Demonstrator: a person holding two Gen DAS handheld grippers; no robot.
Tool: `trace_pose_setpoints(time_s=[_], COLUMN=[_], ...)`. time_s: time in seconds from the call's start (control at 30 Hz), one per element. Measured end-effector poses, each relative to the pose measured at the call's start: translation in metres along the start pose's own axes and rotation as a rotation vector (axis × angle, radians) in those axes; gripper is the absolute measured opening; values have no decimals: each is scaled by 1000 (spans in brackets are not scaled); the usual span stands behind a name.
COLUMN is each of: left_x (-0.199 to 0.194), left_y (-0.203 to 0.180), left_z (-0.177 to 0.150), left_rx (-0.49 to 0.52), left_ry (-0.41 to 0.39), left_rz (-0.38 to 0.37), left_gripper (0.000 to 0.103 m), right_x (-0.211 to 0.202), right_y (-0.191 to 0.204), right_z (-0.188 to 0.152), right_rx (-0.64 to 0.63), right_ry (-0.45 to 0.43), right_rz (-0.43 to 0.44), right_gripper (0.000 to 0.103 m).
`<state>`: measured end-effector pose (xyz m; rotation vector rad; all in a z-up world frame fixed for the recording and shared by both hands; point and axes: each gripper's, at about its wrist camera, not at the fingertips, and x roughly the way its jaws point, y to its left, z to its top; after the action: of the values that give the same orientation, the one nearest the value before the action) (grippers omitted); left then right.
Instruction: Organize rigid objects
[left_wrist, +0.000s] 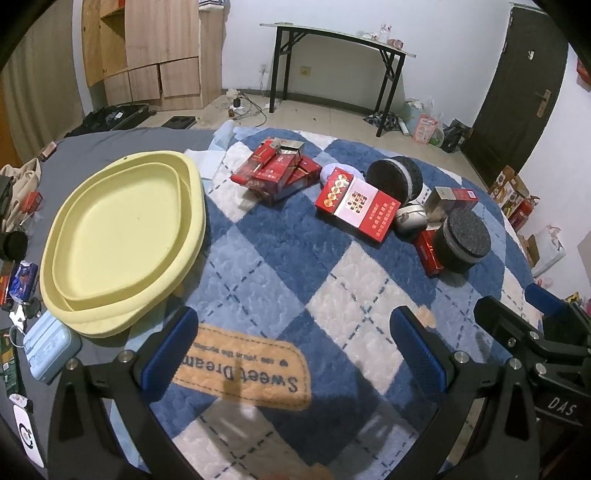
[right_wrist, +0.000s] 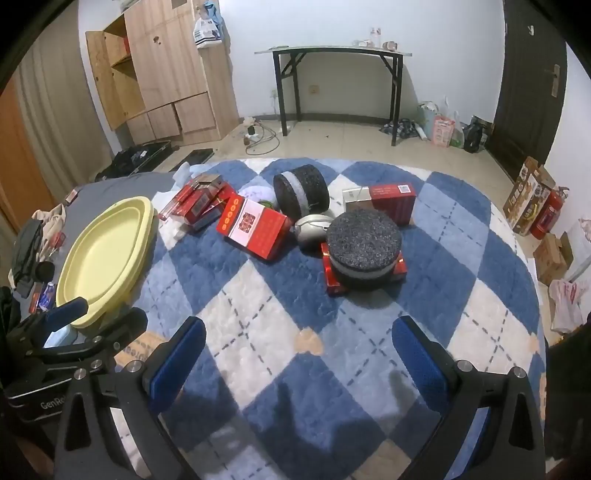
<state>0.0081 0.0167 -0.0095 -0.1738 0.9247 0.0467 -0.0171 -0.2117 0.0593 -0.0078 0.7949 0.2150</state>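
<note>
Over the checked blanket (left_wrist: 280, 258), both hand-held grippers, L (left_wrist: 291, 350) & R (right_wrist: 299, 354), hung fully open, empty; I judged nearest black puck (right_wrist: 364, 251) best squared up, w/ yellow tray (left_wrist: 122, 236) as goal.

Just ahead of my left hand-held gripper (left_wrist: 293, 350), an orange patch (left_wrist: 243, 369) on the quilt (left_wrist: 280, 266) is reading "Sweet Dream", upside down to me. "DAS" is showing on my right hand-held gripper (left_wrist: 511, 306), and "GenRo", cut off, on the left one's body in the right wrist view.
</note>
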Motion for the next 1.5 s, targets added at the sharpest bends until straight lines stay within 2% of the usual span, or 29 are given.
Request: trace_pose_setpoints(time_s=[1.5], left_x=[2], left_y=[3], left_z=[-2], left_rx=[-9], left_ry=[9], left_rz=[4], left_gripper=[103], right_x=[9], right_y=[3], right_z=[-1], right_rx=[-36], right_ry=[4], right_rz=[-18], right_gripper=[103])
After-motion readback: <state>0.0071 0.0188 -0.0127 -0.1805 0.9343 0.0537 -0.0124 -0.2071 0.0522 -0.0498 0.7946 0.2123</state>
